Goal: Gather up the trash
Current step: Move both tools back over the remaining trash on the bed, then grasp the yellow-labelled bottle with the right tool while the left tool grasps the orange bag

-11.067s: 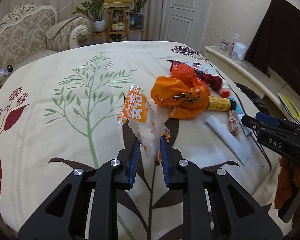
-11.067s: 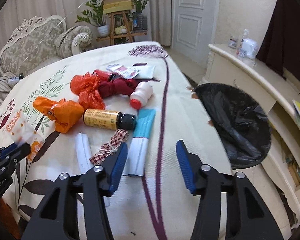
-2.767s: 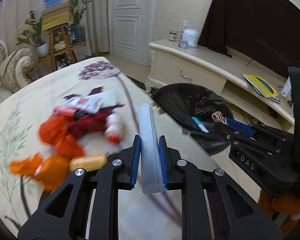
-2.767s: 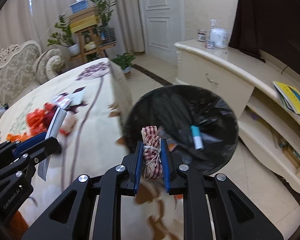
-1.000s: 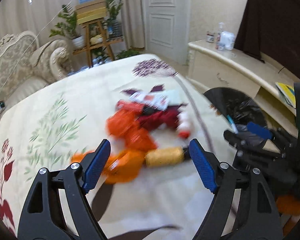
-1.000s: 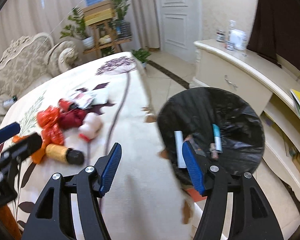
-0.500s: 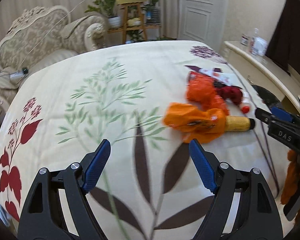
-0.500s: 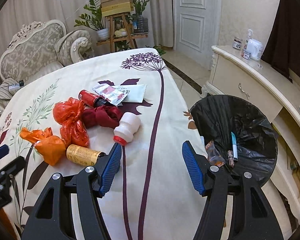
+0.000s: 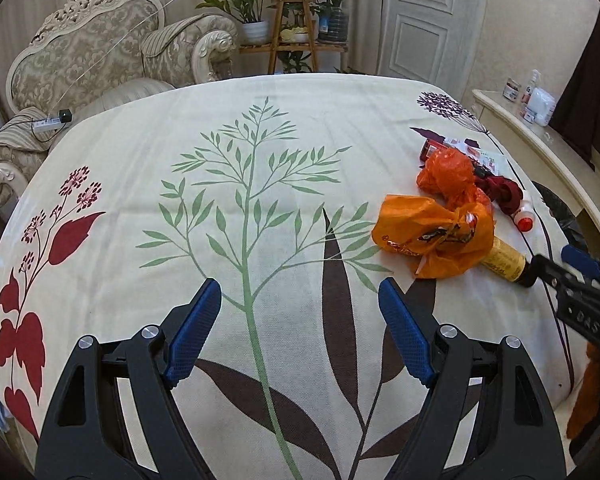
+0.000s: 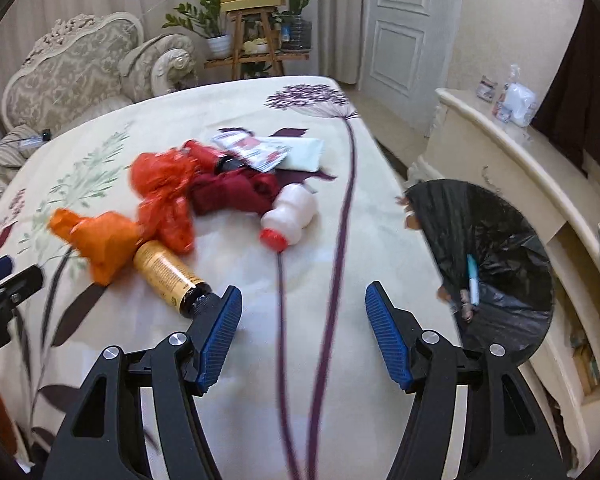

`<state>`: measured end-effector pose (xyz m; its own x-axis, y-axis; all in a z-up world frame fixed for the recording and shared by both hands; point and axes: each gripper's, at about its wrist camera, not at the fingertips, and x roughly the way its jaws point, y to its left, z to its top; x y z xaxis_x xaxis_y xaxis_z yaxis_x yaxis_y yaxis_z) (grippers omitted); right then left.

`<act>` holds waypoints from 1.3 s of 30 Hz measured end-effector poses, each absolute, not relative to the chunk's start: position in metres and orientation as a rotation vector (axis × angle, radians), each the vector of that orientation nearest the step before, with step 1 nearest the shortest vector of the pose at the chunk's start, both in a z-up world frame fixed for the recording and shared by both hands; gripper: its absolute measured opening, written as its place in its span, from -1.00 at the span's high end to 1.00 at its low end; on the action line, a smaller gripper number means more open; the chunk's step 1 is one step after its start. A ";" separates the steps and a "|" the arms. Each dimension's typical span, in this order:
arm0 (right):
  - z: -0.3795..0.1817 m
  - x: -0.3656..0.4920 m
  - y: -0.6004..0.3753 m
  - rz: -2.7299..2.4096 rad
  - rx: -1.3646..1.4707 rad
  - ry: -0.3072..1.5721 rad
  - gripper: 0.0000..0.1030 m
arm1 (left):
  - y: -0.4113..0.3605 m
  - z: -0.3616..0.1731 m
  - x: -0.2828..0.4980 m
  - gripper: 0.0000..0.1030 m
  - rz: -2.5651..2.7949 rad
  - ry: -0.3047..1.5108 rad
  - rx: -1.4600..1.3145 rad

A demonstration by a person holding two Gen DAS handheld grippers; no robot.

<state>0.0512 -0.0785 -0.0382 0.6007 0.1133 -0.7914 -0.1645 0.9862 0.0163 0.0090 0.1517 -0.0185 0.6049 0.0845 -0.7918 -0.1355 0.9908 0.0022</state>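
Trash is what you have left to clear: a loose heap on the printed tablecloth (image 10: 340,264), toward its right side, with the black-lined bin (image 10: 496,240) on the floor just off the table's right edge and a few pieces already lying in it. Both tools are empty, the left gripper (image 9: 300,332) with its jaws spread wide over bare cloth well to the left of the heap, and the right gripper (image 10: 302,334) likewise parted, its left finger just beside the dark cap of the yellow-labelled bottle (image 10: 168,272). That bottle lies on its side and looks round, so if you close on it off-centre or brush the cap first, it may roll away across the cloth or toward the near edge. The white bottle with the red cap (image 10: 290,218) would behave the same way. The orange bag (image 9: 436,236) is draped against the yellow bottle, and the crinkled red-orange wrapper (image 10: 164,196) touches the dark red cloth bundle (image 10: 232,192); pinch one of these soft pieces carelessly and you will likely drag a neighbour along and drop it short of the bin. The flat packets (image 10: 256,152) at the far end lie flush on the cloth, so your pads may slide over them or bunch the tablecloth instead. With both grippers near the same heap, watch that they do not collide.
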 end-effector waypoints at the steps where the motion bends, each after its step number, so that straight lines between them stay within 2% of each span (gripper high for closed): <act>1: -0.038 0.050 -0.077 0.170 -0.058 0.917 -0.23 | 0.152 -0.019 0.009 -0.53 0.126 0.913 -0.061; 9: -0.024 0.038 -0.070 0.192 -0.076 0.873 -0.22 | 0.162 -0.019 0.006 -0.53 0.151 0.907 -0.068; 14: -0.019 0.036 -0.051 0.259 -0.096 0.854 -0.12 | 0.177 -0.018 0.002 -0.53 0.187 0.904 -0.078; 23: -0.031 0.044 -0.010 0.340 -0.162 0.871 0.20 | 0.191 -0.022 -0.005 -0.53 0.208 0.914 -0.095; 27: -0.036 0.046 -0.004 0.342 -0.179 0.882 0.47 | 0.190 -0.023 -0.004 -0.53 0.200 0.916 -0.099; 39: -0.030 0.029 -0.038 0.288 -0.112 0.876 0.49 | 0.153 -0.017 0.005 -0.54 0.102 0.897 -0.080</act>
<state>0.0292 -0.0384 -0.0304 0.6042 0.2030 -0.7705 -0.2944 0.9555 0.0209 0.0046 0.1528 -0.0174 0.6200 0.0549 -0.7827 -0.1216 0.9922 -0.0267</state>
